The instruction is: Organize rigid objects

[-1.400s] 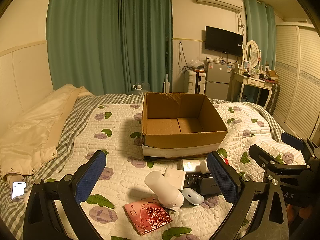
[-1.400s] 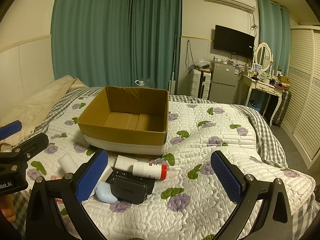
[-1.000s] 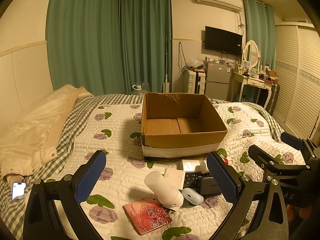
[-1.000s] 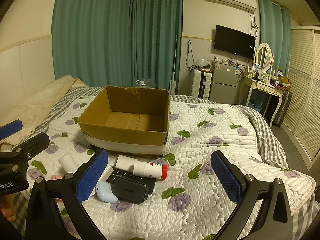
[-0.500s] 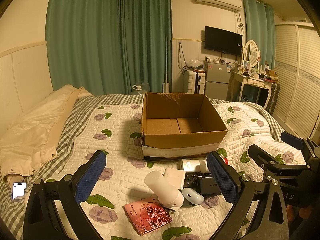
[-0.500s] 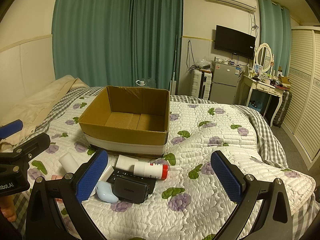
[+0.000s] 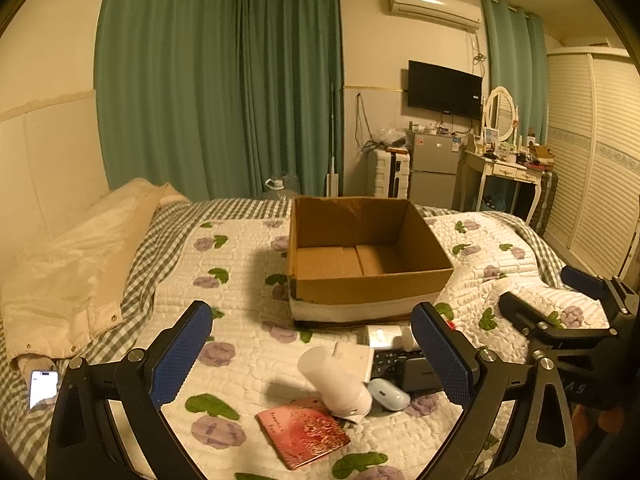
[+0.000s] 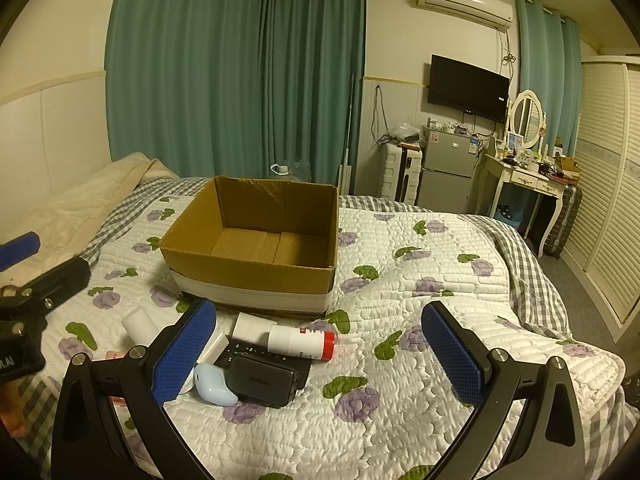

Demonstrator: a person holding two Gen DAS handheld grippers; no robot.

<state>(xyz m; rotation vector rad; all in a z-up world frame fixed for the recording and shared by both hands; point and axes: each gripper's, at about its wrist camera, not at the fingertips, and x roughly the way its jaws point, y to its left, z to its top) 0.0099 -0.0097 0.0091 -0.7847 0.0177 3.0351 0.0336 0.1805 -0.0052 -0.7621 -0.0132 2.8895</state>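
Only a few texts could be read. The black charger (image 8: 262, 380) on the quilt carried the grey word "UGREEN" on its front face. The side of the left gripper (image 8: 16, 354) showed white letters ending in ".AI"; the letters before them were cut off. The side of the right gripper (image 7: 576, 388) showed the letters "AS". The red booklet (image 7: 303, 431) had small gold writing, and the white bottle (image 8: 300, 343) had a small red label, both too small to read.

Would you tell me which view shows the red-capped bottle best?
The right wrist view: the bottle lies in full sight before the box. In the left wrist view only a sliver of it shows behind a tool finger.
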